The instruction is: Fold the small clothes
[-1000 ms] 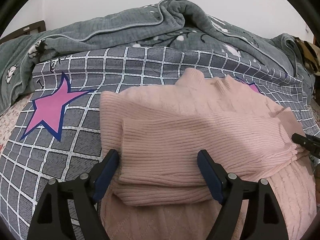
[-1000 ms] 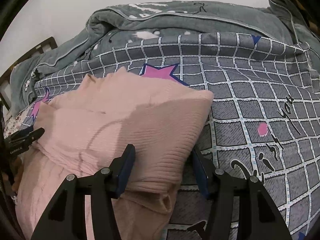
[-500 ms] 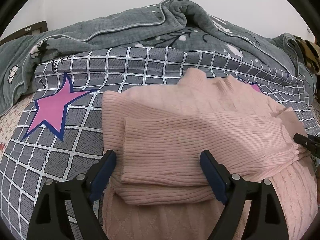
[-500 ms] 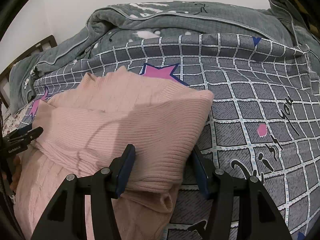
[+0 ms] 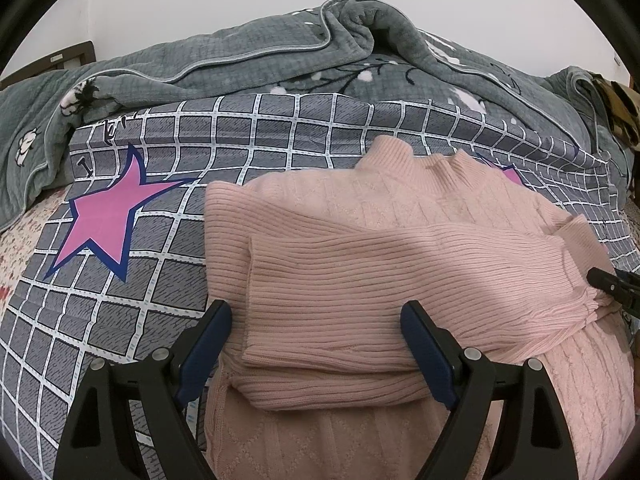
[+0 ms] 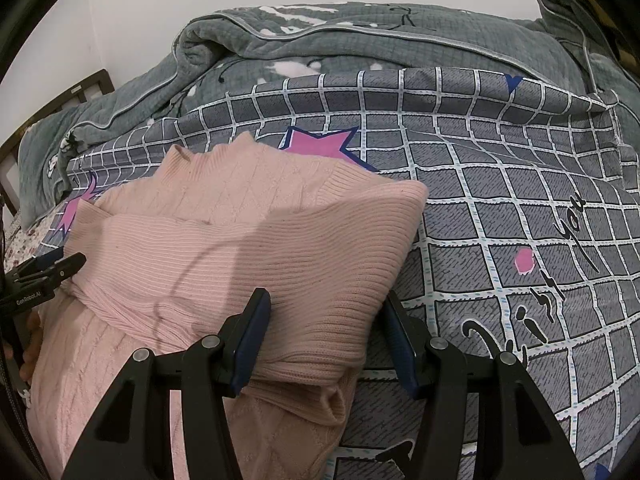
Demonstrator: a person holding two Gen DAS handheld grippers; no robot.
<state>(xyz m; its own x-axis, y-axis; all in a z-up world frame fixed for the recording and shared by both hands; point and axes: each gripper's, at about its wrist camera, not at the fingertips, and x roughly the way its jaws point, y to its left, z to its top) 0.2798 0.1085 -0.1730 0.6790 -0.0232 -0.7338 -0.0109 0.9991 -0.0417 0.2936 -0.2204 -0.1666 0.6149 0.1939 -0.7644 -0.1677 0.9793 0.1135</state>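
Left tongs point(image 5: 316, 344), right tongs point(image 6: 326, 336): both spread wide.

From my left wrist feed, the pink sweater point(image 5: 360, 280) runs off the bottom edge, its hem unseen, and it covers most of a second pink star point(image 5: 510, 176). The right gripper point(image 5: 612, 288) shows only as a tip at the frame's edge. On the right feed, the sheet lettering point(image 6: 532, 312) is cut off, perhaps unreadable.

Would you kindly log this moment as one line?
left gripper: open, straddling folded sleeve | right gripper: open, straddling folded sleeve | pink sweater: flat on checked bedsheet
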